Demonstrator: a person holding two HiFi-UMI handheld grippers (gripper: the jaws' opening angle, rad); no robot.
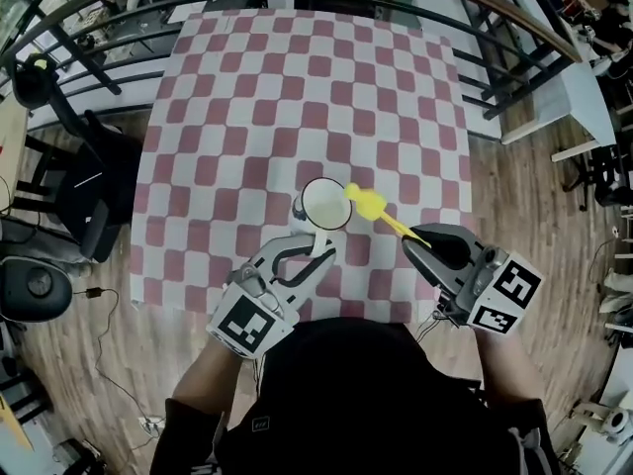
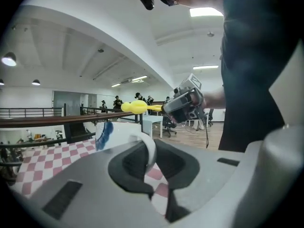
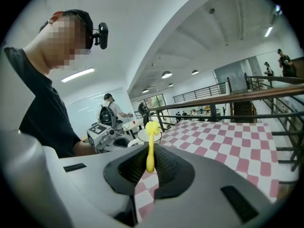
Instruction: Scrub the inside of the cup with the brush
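A white cup is over the near part of the checked table, mouth up. In the left gripper view the cup has a blue mark, and its white handle lies between the jaws. My left gripper is shut on that handle. A yellow brush has its head at the cup's right rim, outside the mouth. Its thin handle runs back into my right gripper, which is shut on it. In the right gripper view the brush points at the cup.
A red and white checked cloth covers the table. A dark railing curves round its far side. Black chairs stand on the wooden floor at the left, and a white table is at the right.
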